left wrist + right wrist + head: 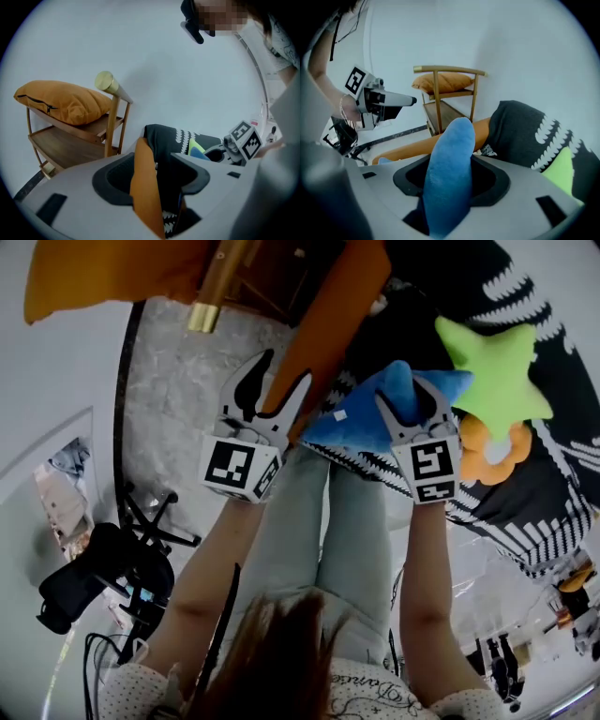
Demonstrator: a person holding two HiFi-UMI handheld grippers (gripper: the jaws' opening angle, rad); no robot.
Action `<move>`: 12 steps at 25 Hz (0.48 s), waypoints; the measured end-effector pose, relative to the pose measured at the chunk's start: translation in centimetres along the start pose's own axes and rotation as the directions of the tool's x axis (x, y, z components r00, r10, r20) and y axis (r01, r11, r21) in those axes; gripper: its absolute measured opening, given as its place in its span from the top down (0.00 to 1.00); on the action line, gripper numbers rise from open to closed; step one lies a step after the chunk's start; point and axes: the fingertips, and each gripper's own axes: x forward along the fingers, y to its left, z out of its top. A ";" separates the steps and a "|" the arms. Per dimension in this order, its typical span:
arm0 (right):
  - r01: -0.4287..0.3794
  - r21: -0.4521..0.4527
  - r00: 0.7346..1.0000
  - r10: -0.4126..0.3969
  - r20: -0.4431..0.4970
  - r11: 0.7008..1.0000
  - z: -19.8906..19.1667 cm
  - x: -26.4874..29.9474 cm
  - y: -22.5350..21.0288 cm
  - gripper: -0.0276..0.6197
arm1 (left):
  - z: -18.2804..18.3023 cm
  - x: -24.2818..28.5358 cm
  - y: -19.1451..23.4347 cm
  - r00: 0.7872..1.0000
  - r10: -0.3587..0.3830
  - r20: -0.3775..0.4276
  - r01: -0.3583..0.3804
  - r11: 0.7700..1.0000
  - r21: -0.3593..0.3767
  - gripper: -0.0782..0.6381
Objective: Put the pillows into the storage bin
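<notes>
Grey stone floor (178,427) below; my left gripper (287,365) pinches the orange pillow (328,334) by its edge, my right gripper (398,388) clamps the blue pillow (352,423), both near the storage bin (553,362). Such thin grips could slip.

The left gripper (157,182) fills the bottom of the frame with its big grey body. Its two jaws squeeze the thin edge of an orange pillow (145,187), which stands up between them. Right behind it is a black cloth (171,140) with white tooth marks. At the left stands a wooden shelf (70,140), and a second orange pillow (61,101) lies on its top board. At the middle right, the right gripper (216,153) shows its cube with black and white squares, just beside a bit of green (196,150). A person (281,33) is in the upper right corner. The wall behind is plain white.
</notes>
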 end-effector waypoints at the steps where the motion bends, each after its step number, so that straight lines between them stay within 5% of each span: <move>1: 0.024 0.037 0.999 -0.026 0.039 0.999 0.6 -1.4 -0.6 0.59 | 0.9 0.0 -0.3 1.000 -0.015 0.007 0.015 1.000 0.011 0.58; 6: 0.126 0.161 0.968 -0.157 0.196 0.979 4.7 -8.8 -3.1 0.62 | 7.0 -1.1 -2.8 0.995 -0.079 0.061 0.074 0.994 0.076 0.71; 12: 0.243 0.179 0.916 -0.287 0.282 0.953 11.3 -17.1 -5.8 0.62 | 15.4 -1.8 -6.2 0.978 -0.149 0.147 0.127 0.981 0.146 0.81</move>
